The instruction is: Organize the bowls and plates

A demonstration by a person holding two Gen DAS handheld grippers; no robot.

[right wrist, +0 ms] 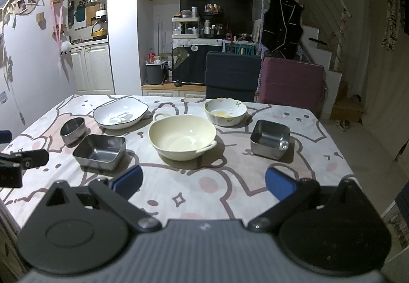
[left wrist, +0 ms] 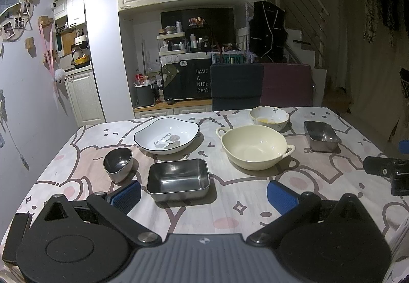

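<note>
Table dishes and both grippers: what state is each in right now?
Left gripper: open, empty.
Right gripper: open, empty.
Plate: upright, empty.
Cream bowl: upright, empty.
Flower bowl: yellow residue inside.
Round steel bowl: empty.
Near steel tray: empty.
Far steel tray: empty.

The left gripper (left wrist: 203, 195) and the right gripper (right wrist: 203, 182) both sit low and level, side by side and facing forward, each with its blue-padded jaws spread wide and nothing between them, the right one's tip visible from the left wrist view.
</note>
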